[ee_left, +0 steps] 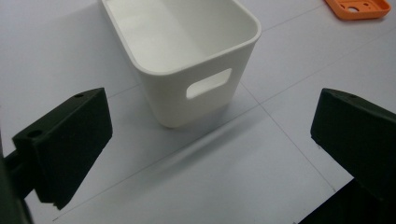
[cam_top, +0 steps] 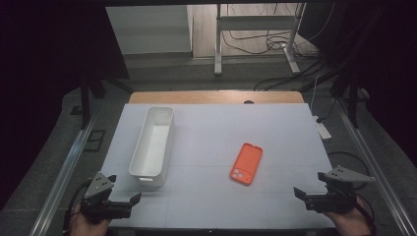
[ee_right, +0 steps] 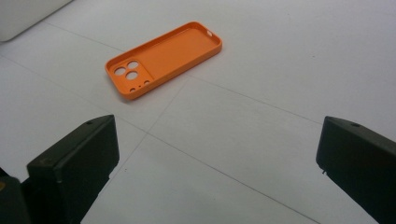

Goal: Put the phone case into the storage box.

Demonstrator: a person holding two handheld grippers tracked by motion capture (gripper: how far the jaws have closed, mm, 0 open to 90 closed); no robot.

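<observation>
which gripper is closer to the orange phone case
Right. The right gripper sits just right of and below the case; the left gripper is across the table, near the white bin.

- A pale sheet (cam_top: 275,132) covers the table; a strip of bare wood (cam_top: 216,97) shows along its far edge.
- Grey floor (cam_top: 162,73) lies beyond.
- A white metal stand (cam_top: 255,24) rises far off, with dark cables (cam_top: 255,44) tangled near its feet.
- Metal rails (cam_top: 64,172) flank the left and right sides.
- Far corners fall dark.
</observation>
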